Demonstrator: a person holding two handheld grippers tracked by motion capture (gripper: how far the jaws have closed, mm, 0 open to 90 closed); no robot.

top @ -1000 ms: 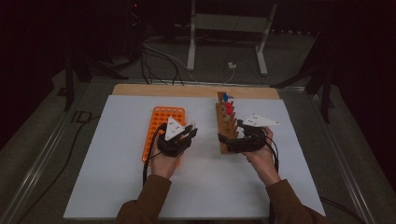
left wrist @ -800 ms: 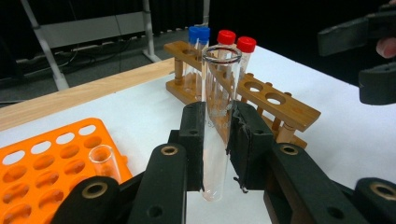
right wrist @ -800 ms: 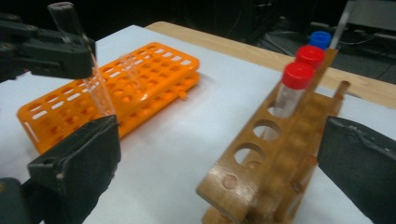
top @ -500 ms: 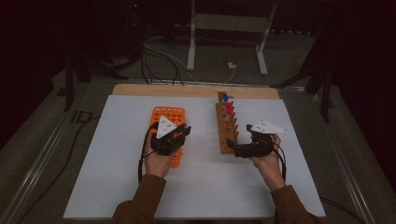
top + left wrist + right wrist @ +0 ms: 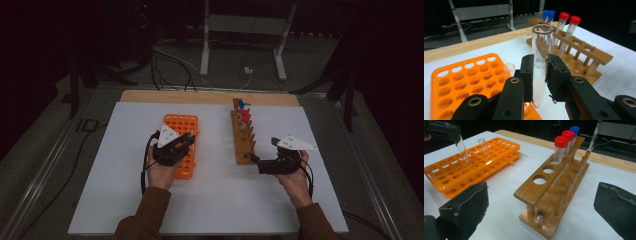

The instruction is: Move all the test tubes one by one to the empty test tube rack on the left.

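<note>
High view shows the left claw drawn back over the orange rack and the right claw pulled nearer the wooden rack, so insertion looks close; left gripper view shows the glass tube clamped upright, mouth up; right gripper view shows wide, empty jaws.

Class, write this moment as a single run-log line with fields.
left gripper: shut on glass test tube, above orange rack | right gripper: open, holding nothing, near wooden rack | capped tubes in wooden rack: red, blue

Clear glass tube, glossy orange plastic rack.
</note>
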